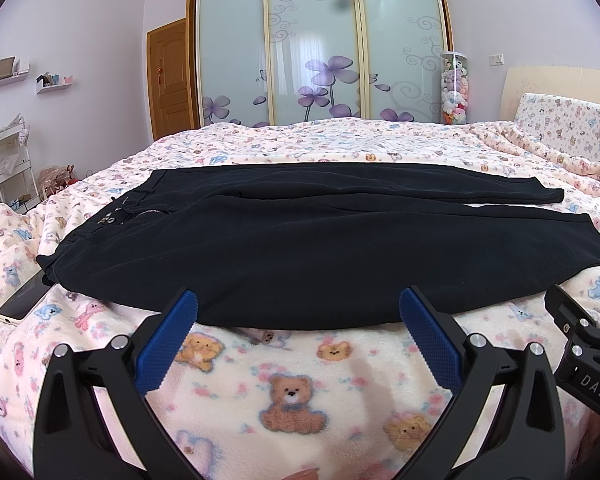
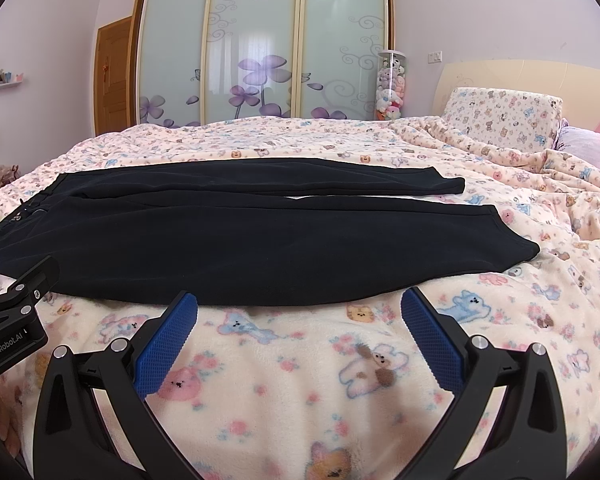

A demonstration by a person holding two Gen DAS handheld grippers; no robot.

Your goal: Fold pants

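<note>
The black pants (image 1: 300, 248) lie flat on the bed (image 1: 292, 384), long axis left-right, waistband left, just beyond the wide-open, empty left gripper (image 1: 298, 312) and right gripper (image 2: 299, 312).

One pants (image 1: 300, 248), two claws (image 1: 298, 312) (image 2: 299, 312), one phone (image 1: 24, 300), one pillow (image 2: 504, 118).

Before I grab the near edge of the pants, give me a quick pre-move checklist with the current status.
1. Left tongs open: ok.
2. Right tongs open: ok.
3. Both tongs empty, short of the near edge: ok.
4. Black pants spread flat on the bed, legs side by side: ok.
5. Phone by the waistband corner, partly under the fabric: not ok.
6. Pockets empty: cannot tell.
</note>
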